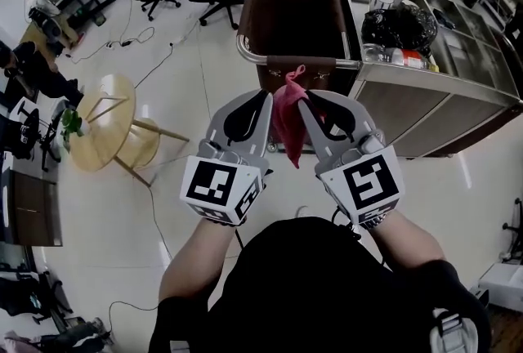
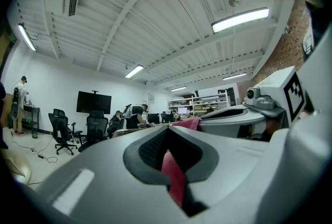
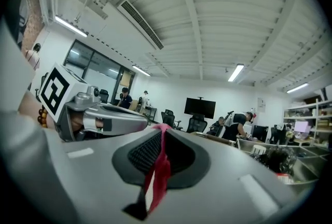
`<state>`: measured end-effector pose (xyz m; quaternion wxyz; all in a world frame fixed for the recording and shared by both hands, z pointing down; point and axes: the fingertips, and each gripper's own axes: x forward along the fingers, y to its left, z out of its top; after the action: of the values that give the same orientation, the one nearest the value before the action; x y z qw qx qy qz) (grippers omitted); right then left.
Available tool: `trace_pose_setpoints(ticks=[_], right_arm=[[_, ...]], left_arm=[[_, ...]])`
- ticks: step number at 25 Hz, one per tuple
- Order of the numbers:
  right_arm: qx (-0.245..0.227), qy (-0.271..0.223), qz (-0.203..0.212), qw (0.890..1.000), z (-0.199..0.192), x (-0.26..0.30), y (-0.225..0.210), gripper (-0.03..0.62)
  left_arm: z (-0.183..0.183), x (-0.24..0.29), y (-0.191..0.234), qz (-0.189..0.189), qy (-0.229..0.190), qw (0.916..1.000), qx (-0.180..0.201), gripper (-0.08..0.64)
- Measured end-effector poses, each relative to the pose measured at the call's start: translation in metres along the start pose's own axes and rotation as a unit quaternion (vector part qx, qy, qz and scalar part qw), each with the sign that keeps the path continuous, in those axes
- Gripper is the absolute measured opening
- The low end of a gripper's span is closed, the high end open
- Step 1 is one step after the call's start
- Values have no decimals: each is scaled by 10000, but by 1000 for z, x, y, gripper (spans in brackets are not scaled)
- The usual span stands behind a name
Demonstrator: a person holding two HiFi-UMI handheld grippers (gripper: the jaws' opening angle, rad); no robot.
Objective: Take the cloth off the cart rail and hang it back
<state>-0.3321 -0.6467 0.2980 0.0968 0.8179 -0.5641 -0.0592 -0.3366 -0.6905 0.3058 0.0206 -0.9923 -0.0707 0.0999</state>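
- We have the cloth (image 1: 286, 122) off the cart rail (image 1: 253, 55), or nearly so. It hangs as a narrow red fold between the two tools, with its top corner just in front of the rail's brown sleeve (image 1: 299, 62). We cannot tell whether that corner touches the sleeve.
- The left tool (image 1: 263, 98) is clamped on the cloth's left edge, and its own view shows red fabric pinched between the jaws. The right tool (image 1: 306, 105) is closed on the right edge, with a red strip running down between its jaws.
- The step in hand, as we judge it, is carrying the cloth back over the rail. We hold both clamps firm, because loosening either one would let that side drop toward the floor.
- The tools sit close together, so the cloth is bunched. We do well to draw them apart along the rail's line so that the top edge spreads flat.
- We lift the top edge clear above the rail, pass it over, and lower it until about half hangs on each side. An uneven drape is likely to slide off the smooth tube.
- We aim for the sleeve at mid-rail, away from the bend at the rail's left end.
- We open the tools only once the rail bears the cloth's weight.
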Motion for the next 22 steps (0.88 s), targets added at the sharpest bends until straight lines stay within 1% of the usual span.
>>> trace_pose_setpoints(ticks=[4,8,13,16,20,22], right_arm=[[-201,-322,-136,9992,12,-1,16,21],[-158,-201,-323,9992,16,-7,35,21],[-236,-198,-402,9987,22,-9,55,21],[-244,-179,-434,9986,21,-9,58,21],[-275,-184,-399,9987,23,-8,59,21],[-281,-189,-385,9987,23,-7,57,21]], left_arm=[[7,-25,2,-111,21,9999,-97,-2],[14,-46,0,-314,16,9995,-95,-2],[16,-65,3,-365,8,9992,-191,-2],[15,-67,1,-464,-2,9988,-152,-2],[15,-68,4,-385,-19,9990,-213,-2],[16,-66,3,-390,-37,9991,-179,-2]])
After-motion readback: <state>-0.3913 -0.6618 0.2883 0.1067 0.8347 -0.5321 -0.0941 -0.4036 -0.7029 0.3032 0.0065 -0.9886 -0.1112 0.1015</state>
